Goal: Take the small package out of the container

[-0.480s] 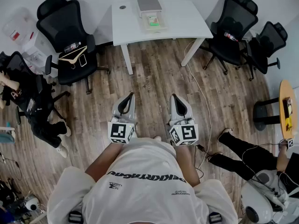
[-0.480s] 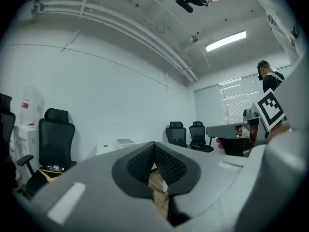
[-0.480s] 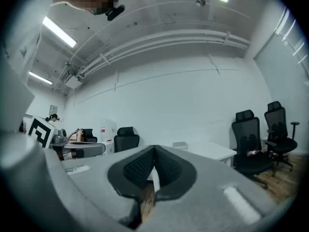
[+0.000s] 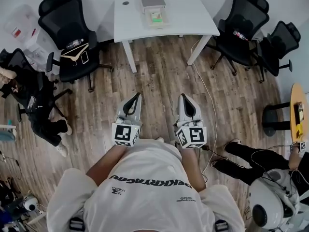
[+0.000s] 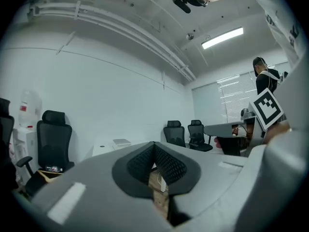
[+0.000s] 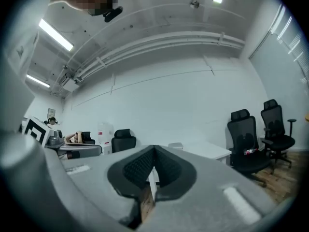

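Wooden flooring separates the person from a white table, where the small package is seen, apparently inside a clear container. It is judged light and flat, best pinched at an edge. Both the left gripper and the right gripper are clenched, empty. The table is flanked by office chairs; the floor between is crossed by a cable.

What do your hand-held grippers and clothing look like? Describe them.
The left hand-held gripper and the right hand-held gripper are both light grey shells tapering to a point, with black ribbed pads inside. Each carries a cube with black-and-white square markers at its rear. The person wears a white short-sleeved T-shirt with dark print.
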The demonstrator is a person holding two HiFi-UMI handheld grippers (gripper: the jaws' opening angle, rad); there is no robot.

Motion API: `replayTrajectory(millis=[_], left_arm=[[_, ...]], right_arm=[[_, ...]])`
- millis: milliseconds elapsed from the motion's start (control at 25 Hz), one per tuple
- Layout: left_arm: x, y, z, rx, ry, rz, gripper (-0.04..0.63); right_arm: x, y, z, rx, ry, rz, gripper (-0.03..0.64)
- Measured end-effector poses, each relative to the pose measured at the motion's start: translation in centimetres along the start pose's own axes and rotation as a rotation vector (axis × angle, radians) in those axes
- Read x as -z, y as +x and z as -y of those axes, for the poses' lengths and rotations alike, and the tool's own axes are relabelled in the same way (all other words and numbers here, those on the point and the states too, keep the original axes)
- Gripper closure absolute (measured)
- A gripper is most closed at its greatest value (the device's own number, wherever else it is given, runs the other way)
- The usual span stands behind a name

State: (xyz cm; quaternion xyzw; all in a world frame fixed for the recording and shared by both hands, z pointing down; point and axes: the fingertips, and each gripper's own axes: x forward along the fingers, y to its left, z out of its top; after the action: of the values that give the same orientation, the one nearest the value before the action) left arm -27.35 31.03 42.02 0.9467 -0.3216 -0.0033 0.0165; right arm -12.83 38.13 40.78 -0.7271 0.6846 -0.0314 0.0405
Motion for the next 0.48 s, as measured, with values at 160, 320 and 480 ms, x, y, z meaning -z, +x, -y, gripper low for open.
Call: replayTrajectory(millis=[160,320,480], left_arm=[[0.0,0.5,1.5,-0.018,-0.005,-0.008,0.594],[0.1,0.5,3.3,-0.032,0.013,-0.014,0.592],[0.8,0.2,4.2,-0.066,0.01,-0.029,0.592]], right_arm=[[-0.1,-0.5,1.3,-0.031,0.013,-0.004,0.617],[0.0,-1.2,2.3,-0.051,0.006,-0.003,0.618],[0.2,-1.7,3.4,-0.065,0.007,-0.002,0.617]])
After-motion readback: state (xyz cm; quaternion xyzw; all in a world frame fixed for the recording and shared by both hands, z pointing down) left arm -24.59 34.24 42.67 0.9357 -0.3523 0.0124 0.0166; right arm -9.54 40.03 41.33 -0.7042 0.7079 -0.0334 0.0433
